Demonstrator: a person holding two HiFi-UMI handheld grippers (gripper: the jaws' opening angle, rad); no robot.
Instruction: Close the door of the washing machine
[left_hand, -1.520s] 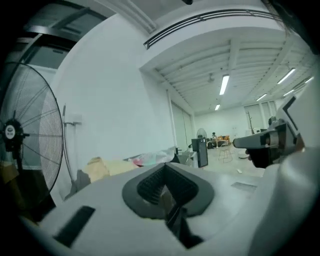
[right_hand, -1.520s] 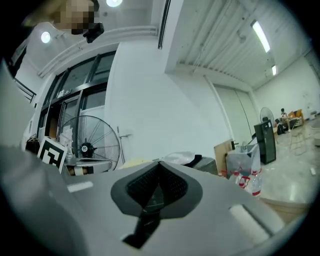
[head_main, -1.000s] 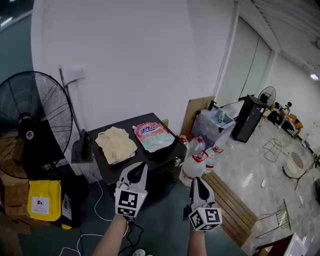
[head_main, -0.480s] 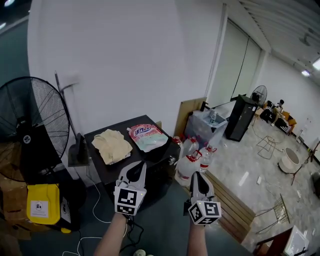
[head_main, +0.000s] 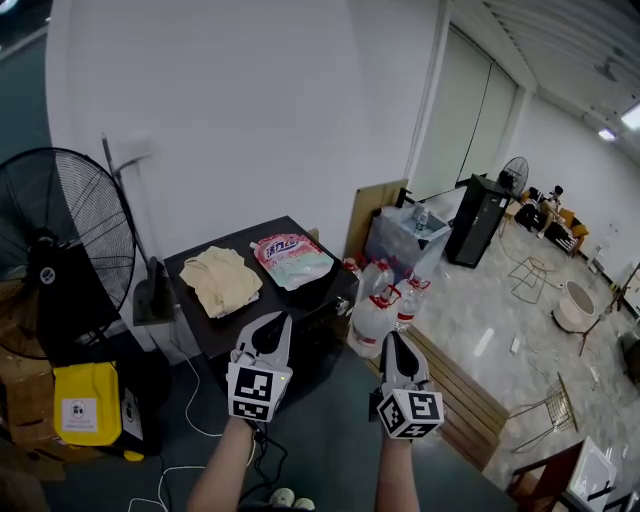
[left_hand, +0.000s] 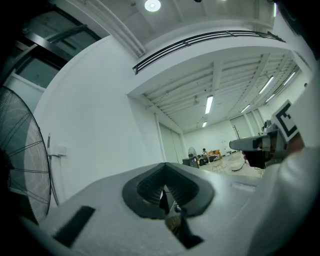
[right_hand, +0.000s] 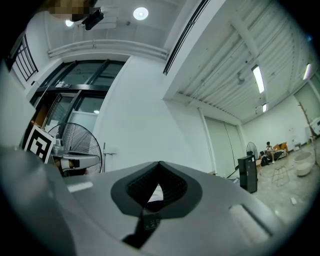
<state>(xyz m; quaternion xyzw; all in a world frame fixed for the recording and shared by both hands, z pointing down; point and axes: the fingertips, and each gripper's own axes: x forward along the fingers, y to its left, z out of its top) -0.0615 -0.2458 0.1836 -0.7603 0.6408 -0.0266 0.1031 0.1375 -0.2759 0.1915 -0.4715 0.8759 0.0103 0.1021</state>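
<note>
While the person holds them level, side by side, the white two-jaw left gripper (head_main: 272, 335) and right gripper (head_main: 392, 350) each have jaws pressed together on nothing. The black box-shaped washing machine (head_main: 305, 303) stands just beyond, against the white wall (head_main: 250, 120), a beige folded cloth (head_main: 222, 280) and pink detergent pouch (head_main: 292, 260) on top. Its dark front hides whether the door is ajar or latched, so this fits either nearing it or leaving it shut; an ajar door would need a closed-tip push.
</note>
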